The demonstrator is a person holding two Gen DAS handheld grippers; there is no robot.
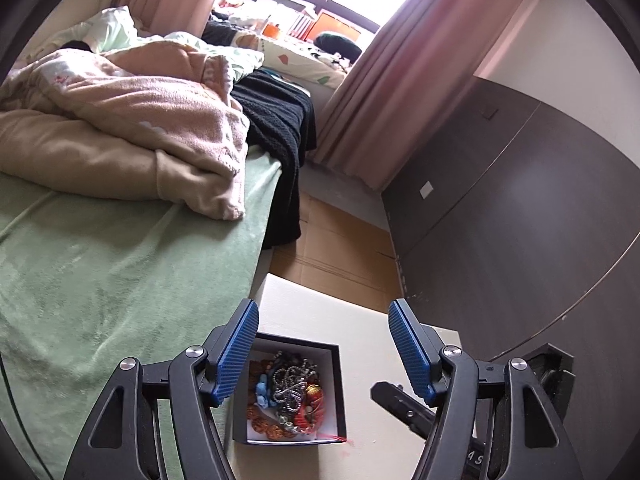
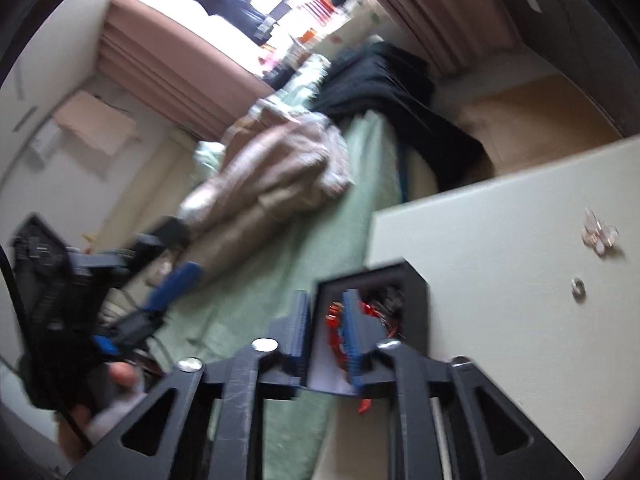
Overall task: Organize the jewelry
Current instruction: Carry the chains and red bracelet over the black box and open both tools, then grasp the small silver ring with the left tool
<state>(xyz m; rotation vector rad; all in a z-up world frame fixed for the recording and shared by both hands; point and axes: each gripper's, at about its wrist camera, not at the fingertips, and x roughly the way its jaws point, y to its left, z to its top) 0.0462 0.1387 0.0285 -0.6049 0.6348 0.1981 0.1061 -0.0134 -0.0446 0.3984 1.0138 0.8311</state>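
Right gripper (image 2: 326, 330) fingers apparently pinching red jewelry (image 2: 334, 322) over black box (image 2: 414, 304)

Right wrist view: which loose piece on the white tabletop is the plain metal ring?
The small silver ring, lying alone nearer the camera. The other piece farther back is a pinkish beaded cluster; both lie outside the black box.

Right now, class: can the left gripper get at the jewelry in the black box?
Probably yes. The left gripper is open above the box, which has no lid, and nothing covers the jewelry.
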